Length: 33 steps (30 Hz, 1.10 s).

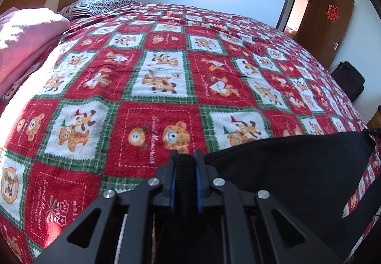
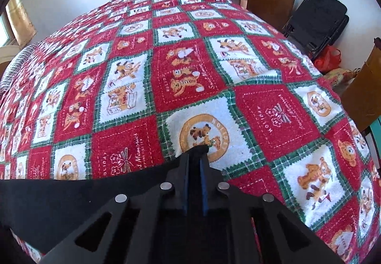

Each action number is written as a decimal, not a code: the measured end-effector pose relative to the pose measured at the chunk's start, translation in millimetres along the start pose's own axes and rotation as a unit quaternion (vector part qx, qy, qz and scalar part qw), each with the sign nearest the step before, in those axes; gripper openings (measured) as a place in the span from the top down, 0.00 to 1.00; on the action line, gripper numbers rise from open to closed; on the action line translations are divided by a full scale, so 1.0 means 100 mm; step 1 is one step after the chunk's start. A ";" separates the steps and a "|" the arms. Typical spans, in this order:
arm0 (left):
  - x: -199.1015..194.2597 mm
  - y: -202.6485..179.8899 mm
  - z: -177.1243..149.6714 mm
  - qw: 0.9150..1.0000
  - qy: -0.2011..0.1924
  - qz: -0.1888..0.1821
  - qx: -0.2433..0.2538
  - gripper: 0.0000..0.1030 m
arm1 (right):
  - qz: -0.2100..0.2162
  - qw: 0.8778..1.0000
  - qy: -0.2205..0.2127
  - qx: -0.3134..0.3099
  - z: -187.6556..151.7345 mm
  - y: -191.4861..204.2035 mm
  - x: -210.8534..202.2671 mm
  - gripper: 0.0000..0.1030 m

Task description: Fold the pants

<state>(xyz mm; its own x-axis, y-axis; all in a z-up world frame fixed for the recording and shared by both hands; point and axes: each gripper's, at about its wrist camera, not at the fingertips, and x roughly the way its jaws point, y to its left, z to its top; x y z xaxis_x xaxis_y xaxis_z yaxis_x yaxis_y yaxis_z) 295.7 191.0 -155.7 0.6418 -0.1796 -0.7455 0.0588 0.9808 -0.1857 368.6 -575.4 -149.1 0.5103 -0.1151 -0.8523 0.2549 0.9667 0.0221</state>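
The pants point(image 1: 297, 168) are black and stretch between my two grippers over the near edge of the bed. My left gripper point(image 1: 185, 157) is shut on a ribbed black band of the pants, which fills the gap between the blue pads. In the right wrist view the black pants point(image 2: 59, 204) run off to the left. My right gripper point(image 2: 195, 157) is shut on an edge of the pants, and a small tuft of black cloth sticks out past the fingertips. The lower part of the pants is hidden below both grippers.
The bed is covered by a red, white and green teddy-bear blanket point(image 1: 166, 78). A pink folded blanket point(image 1: 26, 33) and a striped pillow point(image 1: 100, 3) lie at the head. A brown door point(image 1: 326, 26) and a black bag point(image 2: 316, 19) stand past the bed.
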 end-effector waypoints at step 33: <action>-1.05 0.06 -0.36 0.989 -0.124 -0.074 -0.013 0.88 | 0.049 0.984 -0.171 0.027 -1.25 -0.48 -1.77 0.93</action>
<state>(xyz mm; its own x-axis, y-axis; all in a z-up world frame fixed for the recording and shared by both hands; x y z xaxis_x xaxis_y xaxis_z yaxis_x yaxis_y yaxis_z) 201.6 213.3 -101.4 0.7958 -0.2942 -0.5293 0.1493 0.9424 -0.2993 163.1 -573.0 -64.2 0.7793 -0.1003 -0.6185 0.2283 0.9647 0.1313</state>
